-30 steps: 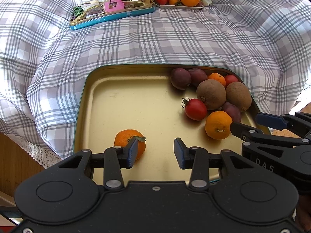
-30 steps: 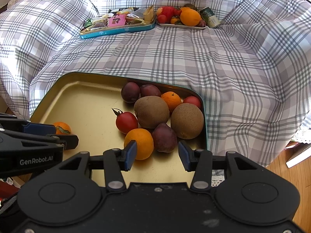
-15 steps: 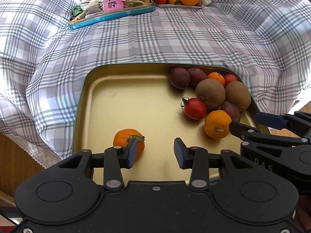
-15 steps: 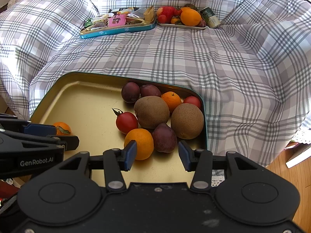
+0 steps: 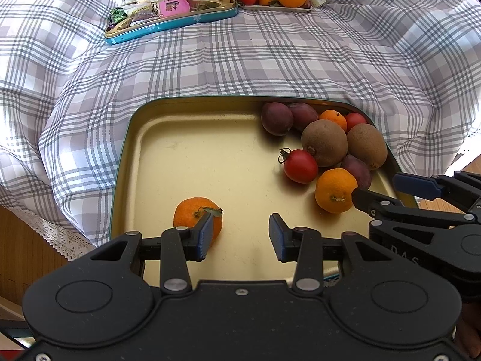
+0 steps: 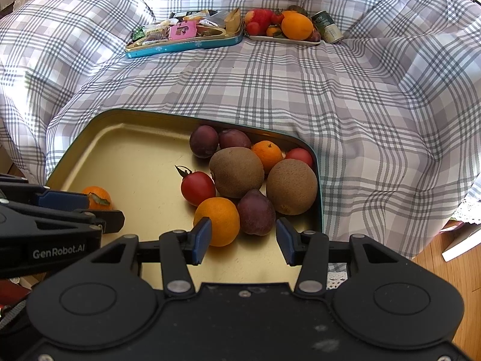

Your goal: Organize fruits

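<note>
While both sets of jaws stand open and hold nothing, the left gripper [image 5: 240,236] and right gripper [image 6: 243,239] hang over the near edge of the gold tray [image 5: 192,156], which lies on a plaid cloth [image 5: 270,60]. Tray count: 3 oranges, 2 kiwis, 3 dark plums, 2 tomatoes, ten fruits in all. One orange with a leaf [image 5: 195,216] sits alone at the near left, just beside the left gripper's left finger [image 5: 204,234]. The other nine cluster at the far right corner: a stemmed tomato [image 5: 300,165], a second orange [image 6: 218,219] between the right gripper's fingers and ahead of them. Far back on the cloth: 1 snack tin [image 5: 168,24], 1 fruit plate [image 5: 276,7].
</note>
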Tool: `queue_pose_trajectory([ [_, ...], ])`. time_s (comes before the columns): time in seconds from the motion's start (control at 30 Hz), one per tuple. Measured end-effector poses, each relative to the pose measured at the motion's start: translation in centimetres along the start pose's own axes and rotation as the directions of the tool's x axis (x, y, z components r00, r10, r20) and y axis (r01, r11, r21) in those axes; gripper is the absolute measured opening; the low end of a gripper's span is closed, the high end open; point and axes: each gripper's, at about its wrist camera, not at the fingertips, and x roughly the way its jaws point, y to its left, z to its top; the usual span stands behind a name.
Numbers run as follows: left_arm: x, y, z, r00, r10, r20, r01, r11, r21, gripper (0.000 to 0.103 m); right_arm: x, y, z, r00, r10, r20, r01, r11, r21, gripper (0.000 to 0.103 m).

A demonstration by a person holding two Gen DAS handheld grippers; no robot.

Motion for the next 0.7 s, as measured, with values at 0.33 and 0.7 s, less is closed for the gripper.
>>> queue_pose_trajectory([
  [0.33,0.11,-0.13,-0.24,1.0,-0.002,-0.004,0.002,1.0,0.002,0.049,0.12,0.02,-0.15,1.0,0.002,-0.003,-0.002,1.0,-0.006,0.049],
  [0.7,0.16,-0.14,-0.16,1.0,-0.005,-0.011,0.005,1.0,0.005,0.049,0.21,-0.2,-0.08,1.0,0.005,-0.008,-0.005,1.0,-0.01,0.049],
])
